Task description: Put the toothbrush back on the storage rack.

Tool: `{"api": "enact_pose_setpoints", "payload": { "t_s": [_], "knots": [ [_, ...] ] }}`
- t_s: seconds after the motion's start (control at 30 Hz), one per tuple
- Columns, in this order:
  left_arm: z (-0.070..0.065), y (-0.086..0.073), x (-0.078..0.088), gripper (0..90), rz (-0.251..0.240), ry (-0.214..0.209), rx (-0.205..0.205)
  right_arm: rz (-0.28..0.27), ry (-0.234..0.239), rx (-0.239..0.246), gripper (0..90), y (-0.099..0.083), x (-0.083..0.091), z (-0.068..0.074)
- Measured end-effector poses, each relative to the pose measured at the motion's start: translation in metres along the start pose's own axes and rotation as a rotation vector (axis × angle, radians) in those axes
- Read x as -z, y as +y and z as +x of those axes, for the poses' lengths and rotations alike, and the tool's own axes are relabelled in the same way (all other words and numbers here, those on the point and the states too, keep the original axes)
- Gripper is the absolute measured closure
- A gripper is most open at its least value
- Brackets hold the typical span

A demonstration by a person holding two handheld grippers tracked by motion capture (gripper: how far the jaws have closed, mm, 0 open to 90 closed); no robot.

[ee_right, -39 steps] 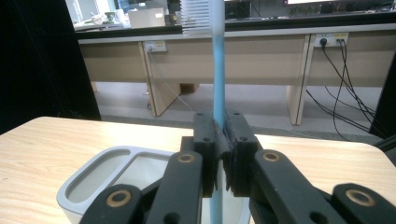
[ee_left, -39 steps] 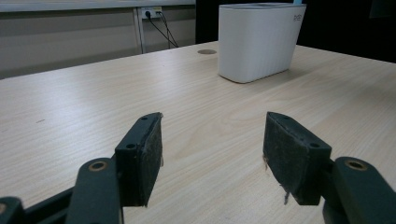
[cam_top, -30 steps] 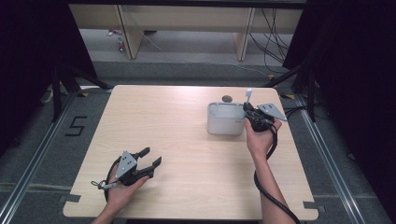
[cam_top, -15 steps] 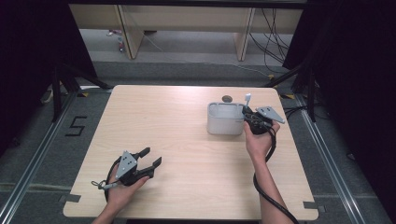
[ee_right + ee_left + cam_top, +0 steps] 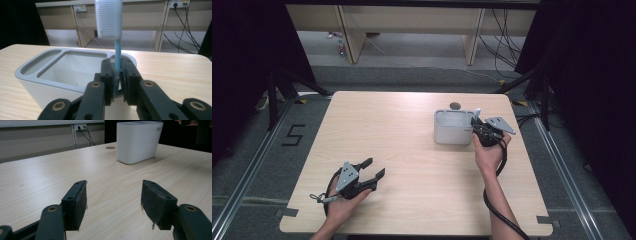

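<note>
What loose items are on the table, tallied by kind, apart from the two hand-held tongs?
White holder with compartments: 1
Toothbrush, blue handle and white bristles, upright, clamped in the right tongs over the holder's round slot: 1
Total: 2
The left tongs are open with nothing between them.

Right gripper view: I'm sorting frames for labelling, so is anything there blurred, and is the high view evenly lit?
Right gripper view: the toothbrush head is soft, the holder rim sharper. High view: the table is evenly lit without glare, its surroundings fall dark at both sides.
</note>
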State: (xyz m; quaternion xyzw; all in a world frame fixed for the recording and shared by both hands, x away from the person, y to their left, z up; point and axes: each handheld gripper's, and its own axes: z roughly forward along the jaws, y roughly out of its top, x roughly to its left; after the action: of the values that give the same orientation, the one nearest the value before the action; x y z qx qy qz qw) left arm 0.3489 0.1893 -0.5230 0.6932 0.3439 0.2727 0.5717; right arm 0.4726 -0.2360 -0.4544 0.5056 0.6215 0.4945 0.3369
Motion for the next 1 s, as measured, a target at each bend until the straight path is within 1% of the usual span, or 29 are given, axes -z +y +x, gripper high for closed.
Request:
{"api": "enact_pose_setpoints", "payload": {
  "t_s": [0.03, 0.07, 0.1, 0.13, 0.17, 0.2, 0.23, 0.27, 0.3, 0.33, 0.37, 0.4, 0.43, 0.47, 0.5, 0.53, 0.57, 0.6, 0.63, 0.67, 0.7, 0.73, 0.77, 0.8, 0.87, 0.9, 0.93, 0.97, 1.0],
  "knots": [
    [0.000, 0.000, 0.000, 37.1, 0.000, 0.000, 0.000, -0.002, 0.007, -0.014, 75.4, 0.000, 0.001, 0.001],
    [0.000, 0.000, 0.000, 37.1, 0.000, 0.000, 0.000, -0.002, 0.007, -0.014, 75.4, 0.000, 0.001, 0.001],
    [0.000, 0.000, 0.000, 37.1, 0.000, 0.000, 0.000, -0.004, -0.008, 0.011, 68.1, 0.002, 0.002, 0.001],
    [0.000, 0.000, 0.000, 37.1, 0.000, 0.000, 0.000, -0.001, -0.013, 0.014, 65.3, 0.002, 0.004, 0.003],
    [0.000, 0.000, 0.000, 37.1, 0.000, 0.000, 0.000, -0.007, -0.011, 0.040, 62.0, 0.003, 0.005, 0.002],
    [0.000, 0.000, 0.000, 37.1, 0.000, 0.000, 0.000, -0.007, -0.013, 0.032, 58.4, 0.003, 0.006, 0.003],
    [0.000, 0.000, 0.000, 37.1, 0.000, -0.001, -0.001, -0.003, -0.027, 0.042, 55.6, 0.004, 0.009, 0.003],
    [0.000, 0.000, 0.000, 37.1, 0.000, -0.001, -0.001, -0.006, -0.017, 0.033, 53.6, 0.004, 0.010, 0.003],
    [0.000, 0.000, 0.000, 37.1, 0.000, -0.001, 0.000, -0.006, -0.017, 0.033, 53.6, 0.004, 0.010, 0.003],
    [0.000, -0.001, -0.001, 37.1, -0.017, -0.006, 0.002, 0.004, -0.014, 0.019, 51.4, 0.004, 0.012, 0.003],
    [0.000, -0.001, -0.001, 37.1, -0.019, -0.007, 0.003, 0.008, -0.014, 0.029, 48.8, 0.002, 0.017, 0.001],
    [0.000, -0.001, -0.001, 37.1, -0.019, -0.007, 0.003, 0.034, -0.024, -0.006, 48.0, 0.001, 0.021, 0.003],
    [0.000, 0.000, 0.001, 37.1, 0.002, 0.000, 0.001, 0.032, -0.003, 0.022, 47.4, 0.000, 0.024, -0.002],
    [0.000, -0.001, -0.001, 37.1, -0.019, -0.007, 0.005, 0.036, -0.011, 0.003, 46.7, -0.002, 0.027, -0.001],
    [0.000, -0.001, -0.001, 37.1, -0.019, -0.007, 0.005, 0.040, 0.004, 0.021, 46.3, -0.003, 0.030, -0.005],
    [0.000, -0.001, -0.001, 37.1, -0.017, -0.005, 0.002, 0.038, -0.001, 0.008, 46.0, -0.004, 0.033, -0.004],
    [0.000, -0.001, -0.001, 37.2, -0.017, -0.005, 0.002, 0.050, 0.012, 0.019, 45.8, -0.006, 0.037, -0.007],
    [0.000, -0.001, -0.001, 37.2, -0.013, -0.003, -0.002, 0.049, 0.004, 0.013, 45.5, -0.008, 0.039, -0.007],
    [-0.001, 0.000, 0.000, 37.2, 0.003, 0.003, -0.006, 0.061, 0.015, -0.002, 45.2, -0.010, 0.043, -0.007],
    [-0.001, 0.000, 0.000, 37.1, 0.002, 0.003, -0.006, 0.064, 0.012, 0.014, 45.1, -0.012, 0.046, -0.008],
    [-0.001, 0.000, 0.000, 37.2, 0.002, 0.003, -0.004, 0.059, 0.023, 0.018, 45.0, -0.013, 0.047, -0.008],
    [-0.001, 0.000, 0.000, 37.1, 0.002, 0.003, -0.004, 0.070, 0.021, 0.019, 44.7, -0.015, 0.051, -0.007],
    [-0.001, 0.000, 0.000, 37.1, 0.002, 0.004, 0.000, 0.070, 0.021, 0.019, 44.7, -0.015, 0.051, -0.007],
    [-0.001, 0.000, 0.000, 37.1, 0.002, 0.005, 0.001, 0.075, 0.045, 0.030, 44.5, -0.020, 0.056, -0.007],
    [-0.001, 0.000, 0.000, 37.1, 0.002, 0.006, 0.001, 0.106, 0.040, 0.041, 44.2, -0.025, 0.063, -0.004],
    [-0.001, 0.000, 0.000, 37.0, 0.003, 0.007, 0.000, 0.098, 0.066, 0.024, 44.1, -0.027, 0.064, -0.002],
    [-0.001, 0.000, 0.000, 37.0, 0.003, 0.007, 0.000, 0.114, 0.076, 0.038, 44.0, -0.030, 0.067, -0.001],
    [-0.001, 0.000, 0.000, 36.9, 0.003, 0.006, -0.001, 0.112, 0.072, 0.047, 43.9, -0.034, 0.069, 0.001],
    [-0.001, 0.000, 0.000, 36.9, 0.004, 0.007, 0.000, 0.125, 0.080, 0.064, 43.8, -0.037, 0.072, 0.002]
  ]
}}
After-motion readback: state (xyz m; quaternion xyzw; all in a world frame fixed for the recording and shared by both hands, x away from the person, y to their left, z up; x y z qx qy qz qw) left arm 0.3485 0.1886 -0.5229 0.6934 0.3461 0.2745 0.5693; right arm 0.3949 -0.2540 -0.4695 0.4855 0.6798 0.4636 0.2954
